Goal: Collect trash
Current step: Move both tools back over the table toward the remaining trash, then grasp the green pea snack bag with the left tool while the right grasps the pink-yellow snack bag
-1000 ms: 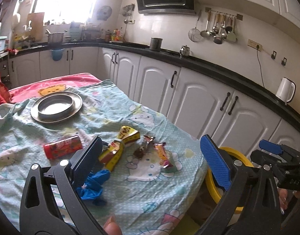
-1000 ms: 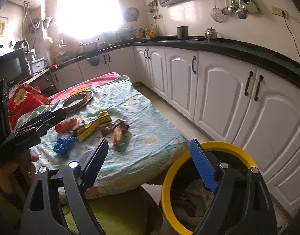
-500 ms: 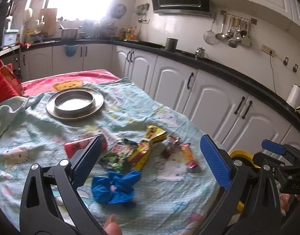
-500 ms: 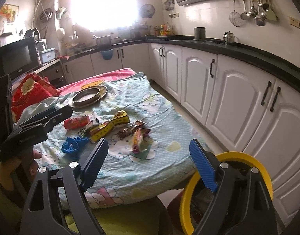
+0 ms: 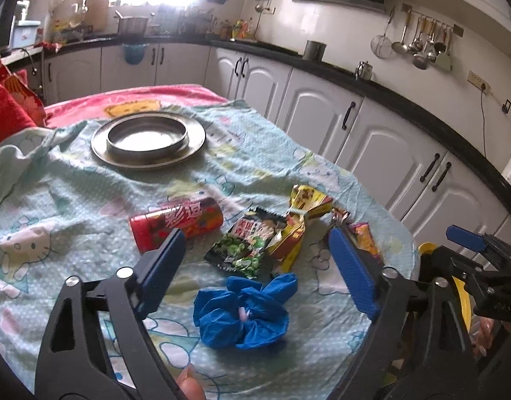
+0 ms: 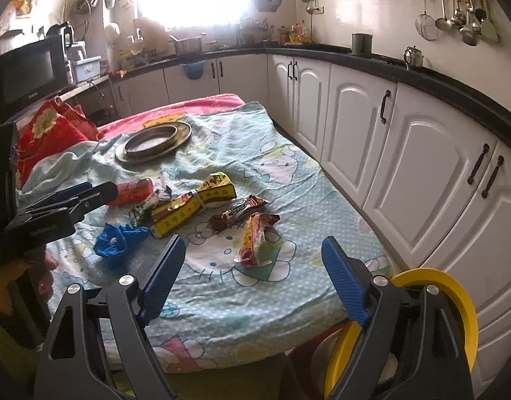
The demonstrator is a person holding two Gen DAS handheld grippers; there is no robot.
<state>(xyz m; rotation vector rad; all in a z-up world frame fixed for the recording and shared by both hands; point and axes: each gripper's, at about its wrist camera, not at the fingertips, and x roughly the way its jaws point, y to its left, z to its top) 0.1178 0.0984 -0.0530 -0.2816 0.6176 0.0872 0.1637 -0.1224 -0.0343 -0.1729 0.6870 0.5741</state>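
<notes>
Trash lies on the cartoon-print cloth: a crumpled blue glove, a green snack packet, a red tube, a yellow packet and a red-yellow wrapper beside a brown wrapper. My left gripper hovers over the glove and green packet. Its jaws are closing and no pad touches anything. My right gripper hangs above the red-yellow wrapper, jaws wide and closing slightly, nothing gripped. A yellow-rimmed bin stands on the floor at the table's near right corner.
A metal plate with a shallow bowl on it sits at the far end of the table. A red cushion lies at the left. White cabinets run along the right, across a narrow floor strip.
Both grippers have moved forward and down toward the trash on the cloth. The left jaws have narrowed. The bin has slid to the right edge of both views.
</notes>
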